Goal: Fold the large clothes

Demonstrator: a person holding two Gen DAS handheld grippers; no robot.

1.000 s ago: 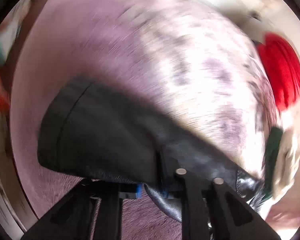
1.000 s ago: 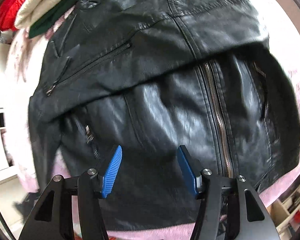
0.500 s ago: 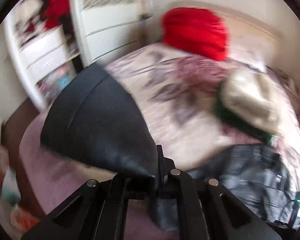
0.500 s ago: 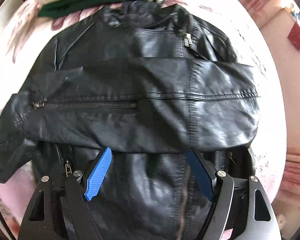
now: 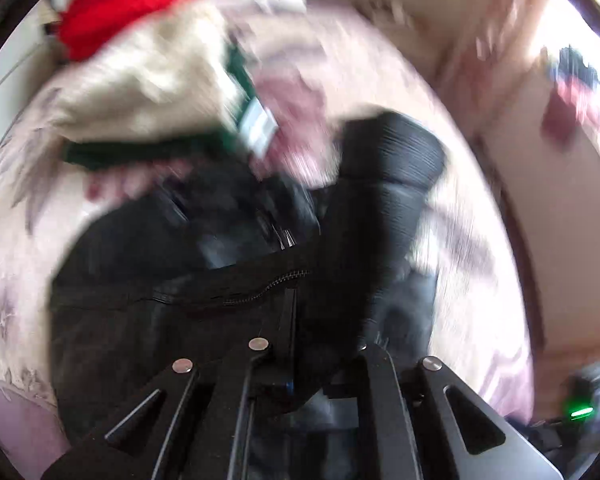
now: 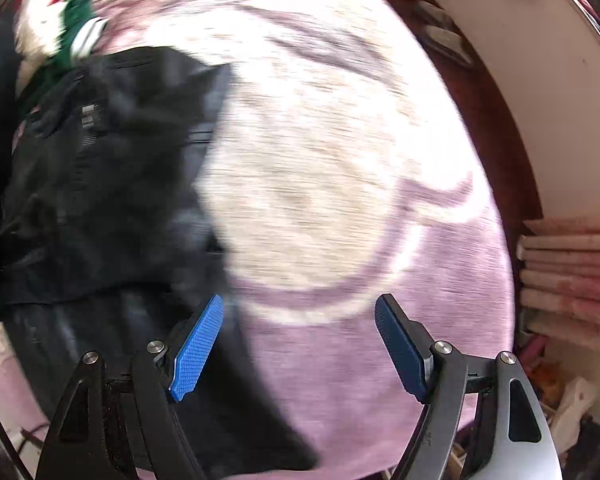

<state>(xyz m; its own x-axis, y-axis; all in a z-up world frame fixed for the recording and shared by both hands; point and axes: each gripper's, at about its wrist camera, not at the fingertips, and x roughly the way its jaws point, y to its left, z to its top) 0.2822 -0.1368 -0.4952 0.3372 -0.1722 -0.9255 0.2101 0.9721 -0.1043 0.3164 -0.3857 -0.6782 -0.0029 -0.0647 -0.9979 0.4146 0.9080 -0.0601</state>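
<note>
The left gripper [image 5: 300, 364] is clamping a black sleeve [image 5: 384, 184] of the jacket [image 5: 148, 312], its jaws squeezed together on the leather; the sleeve is running up from the fingers and ending in a ribbed cuff that is hanging over the bedspread [image 5: 472, 280]. Below the sleeve the jacket is lying spread on the bed, a zip crossing it just above the fingers. Beyond the collar a green garment [image 5: 140, 152] is lying under a cream one [image 5: 140, 84], and a red one [image 5: 124, 4] is sitting at the far edge — all three blurred.

The right gripper [image 6: 298, 344] is pointing down at the bed with its jaws standing wide apart and nothing between them. Its blue pads [image 6: 198, 348] are hanging over the pink bedspread [image 6: 340, 200]: the left pad is sitting just over the jacket's [image 6: 100, 200] right edge, the other well clear of it. In this view the jacket is filling the left side, with the green and cream garments past its top corner. A stack of folded cloth [image 6: 572, 264] is resting off the bed at the right.
</note>
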